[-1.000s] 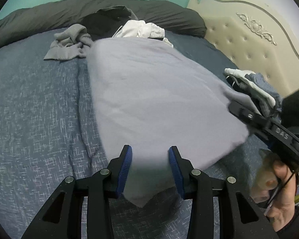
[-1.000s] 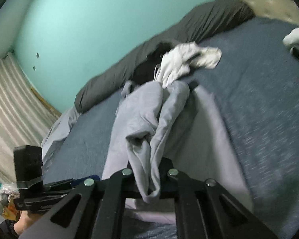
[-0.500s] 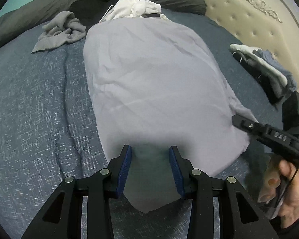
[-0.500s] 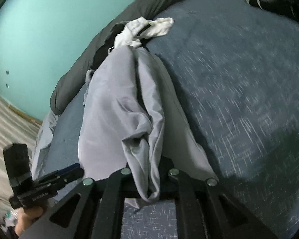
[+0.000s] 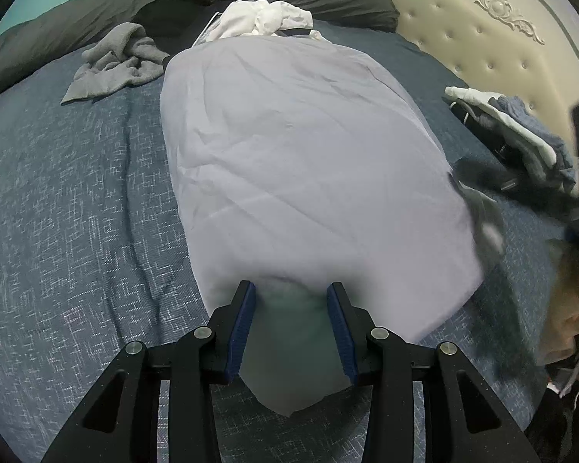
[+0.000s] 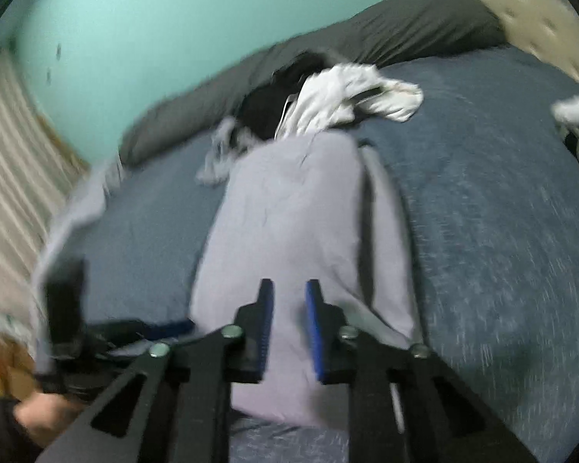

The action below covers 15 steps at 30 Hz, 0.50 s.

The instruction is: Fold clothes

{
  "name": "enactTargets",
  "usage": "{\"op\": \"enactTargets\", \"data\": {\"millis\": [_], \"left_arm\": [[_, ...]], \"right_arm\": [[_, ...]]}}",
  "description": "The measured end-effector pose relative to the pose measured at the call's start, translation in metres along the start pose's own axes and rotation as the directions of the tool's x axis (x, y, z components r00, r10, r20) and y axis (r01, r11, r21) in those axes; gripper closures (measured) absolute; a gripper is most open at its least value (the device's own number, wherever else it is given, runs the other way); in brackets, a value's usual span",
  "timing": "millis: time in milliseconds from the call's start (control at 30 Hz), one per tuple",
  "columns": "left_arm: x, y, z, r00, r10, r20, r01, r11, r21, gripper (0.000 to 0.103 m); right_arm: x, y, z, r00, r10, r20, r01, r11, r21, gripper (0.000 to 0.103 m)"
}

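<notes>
Your bed [image 5: 77, 200] wears a dark blue flecked cover, and the lilac garment [image 5: 297, 162] lies spread flat along its middle. Beyond it you have a crumpled grey garment [image 5: 115, 63], a white one [image 5: 264, 19], a dark duvet [image 5: 77, 11], and a folded stack [image 5: 521, 131] by the headboard.

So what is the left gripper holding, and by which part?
It cannot be told. A corner of the lilac cloth lies between the left gripper's pads; whether they press it is unclear.

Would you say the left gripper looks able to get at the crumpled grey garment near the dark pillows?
Probably yes: the left gripper is open above the lavender cloth, and only bare blue bedspread lies before the grey garment, though some way off.
</notes>
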State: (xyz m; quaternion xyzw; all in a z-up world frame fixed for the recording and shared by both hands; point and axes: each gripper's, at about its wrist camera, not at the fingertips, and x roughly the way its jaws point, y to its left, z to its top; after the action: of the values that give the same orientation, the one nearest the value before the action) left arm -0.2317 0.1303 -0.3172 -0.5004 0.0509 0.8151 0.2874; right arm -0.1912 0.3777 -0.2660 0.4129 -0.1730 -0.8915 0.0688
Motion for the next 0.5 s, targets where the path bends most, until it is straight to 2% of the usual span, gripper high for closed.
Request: {"op": "enactTargets", "data": {"millis": [100, 233, 300, 500], "left_arm": [[0.004, -0.002, -0.001, 1.0, 0.009, -0.008, -0.009, 1.0, 0.014, 0.061], [0.014, -0.006, -0.003, 1.0, 0.02, -0.023, -0.019, 0.999, 0.031, 0.061], [0.024, -0.007, -0.004, 0.999, 0.025, -0.037, -0.023, 0.999, 0.028, 0.061], [0.037, -0.008, -0.004, 0.999, 0.022, -0.048, -0.021, 1.0, 0.018, 0.061]], "right_arm": [[0.025, -0.007, -0.003, 0.996, -0.048, -0.072, 0.048, 0.999, -0.002, 0.098], [0.046, -0.021, -0.007, 0.988, -0.092, -0.126, 0.092, 0.996, -0.004, 0.099], [0.058, -0.031, -0.012, 0.982, -0.107, -0.158, 0.109, 0.994, 0.003, 0.103], [0.074, -0.04, -0.012, 0.972, -0.135, -0.194, 0.135, 0.991, -0.015, 0.103]]}}
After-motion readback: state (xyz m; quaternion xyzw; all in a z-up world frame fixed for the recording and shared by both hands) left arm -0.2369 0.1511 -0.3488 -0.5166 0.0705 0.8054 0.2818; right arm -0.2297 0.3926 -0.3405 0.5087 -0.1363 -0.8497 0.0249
